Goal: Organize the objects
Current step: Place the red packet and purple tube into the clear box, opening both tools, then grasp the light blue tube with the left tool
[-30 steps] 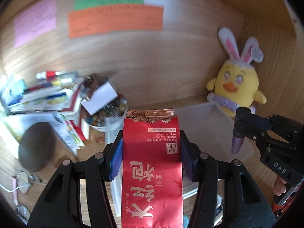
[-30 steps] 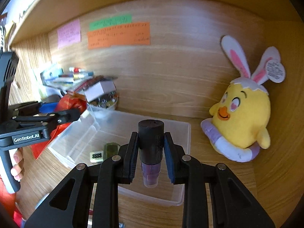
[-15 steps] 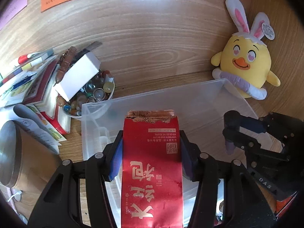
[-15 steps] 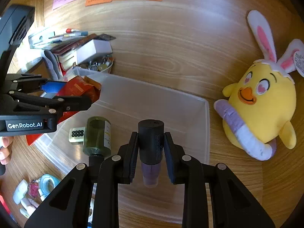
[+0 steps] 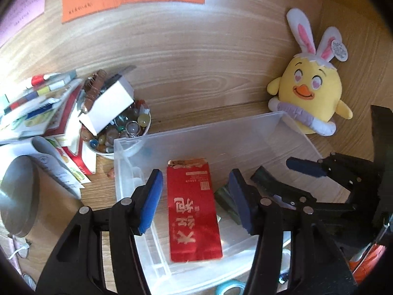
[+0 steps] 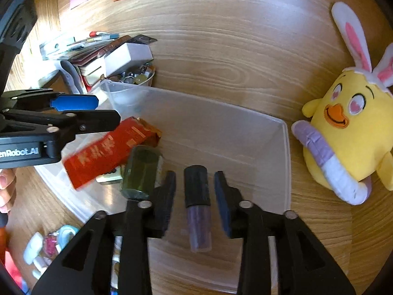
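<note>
Both tools wide apart, holding nothing — left tool (image 5: 195, 199), right tool (image 6: 195, 196). Red packet (image 5: 192, 213), purple tube (image 6: 197, 209), green bottle (image 6: 141, 172) in bin (image 6: 286, 162). Small things left on counter (image 6: 319, 221) — more to sort.

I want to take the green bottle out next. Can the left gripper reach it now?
Probably not directly: the red packet lies partly over the green bottle on the left gripper side.

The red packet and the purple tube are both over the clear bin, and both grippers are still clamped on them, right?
Not clamped: both grippers are open. The left wrist view shows the left gripper clear of the red packet; the right wrist view shows the right gripper clear of the purple tube. Both are over the clear bin.
</note>
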The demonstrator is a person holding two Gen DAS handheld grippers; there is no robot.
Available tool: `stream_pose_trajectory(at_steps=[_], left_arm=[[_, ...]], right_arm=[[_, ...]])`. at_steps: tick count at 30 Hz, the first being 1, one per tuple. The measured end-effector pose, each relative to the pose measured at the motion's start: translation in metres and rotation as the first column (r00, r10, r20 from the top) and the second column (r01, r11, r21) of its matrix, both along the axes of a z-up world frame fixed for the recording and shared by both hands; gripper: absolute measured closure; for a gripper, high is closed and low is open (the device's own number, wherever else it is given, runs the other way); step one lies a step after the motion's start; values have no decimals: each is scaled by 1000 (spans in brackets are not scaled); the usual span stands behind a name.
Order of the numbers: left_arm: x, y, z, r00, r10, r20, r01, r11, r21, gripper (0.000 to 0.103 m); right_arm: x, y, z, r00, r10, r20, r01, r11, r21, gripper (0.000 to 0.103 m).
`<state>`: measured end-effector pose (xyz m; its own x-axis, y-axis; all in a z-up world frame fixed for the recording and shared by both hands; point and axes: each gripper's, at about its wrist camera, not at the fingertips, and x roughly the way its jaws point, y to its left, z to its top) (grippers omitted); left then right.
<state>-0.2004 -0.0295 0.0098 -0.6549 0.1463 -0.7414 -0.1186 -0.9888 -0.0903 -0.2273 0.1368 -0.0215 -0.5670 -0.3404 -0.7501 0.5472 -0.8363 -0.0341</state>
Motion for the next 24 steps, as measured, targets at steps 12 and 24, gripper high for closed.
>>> stream_pose_trajectory(at_steps=[12, 24], left_arm=[[57, -6, 22, 994, 33, -105, -37, 999, -35, 12], [114, -19, 4, 991, 95, -99, -98, 995, -32, 7]], right_arm=[[35, 19, 32, 998, -6, -68, 2, 998, -70, 42], [90, 40, 36, 995, 3, -99, -14, 993, -119, 31]])
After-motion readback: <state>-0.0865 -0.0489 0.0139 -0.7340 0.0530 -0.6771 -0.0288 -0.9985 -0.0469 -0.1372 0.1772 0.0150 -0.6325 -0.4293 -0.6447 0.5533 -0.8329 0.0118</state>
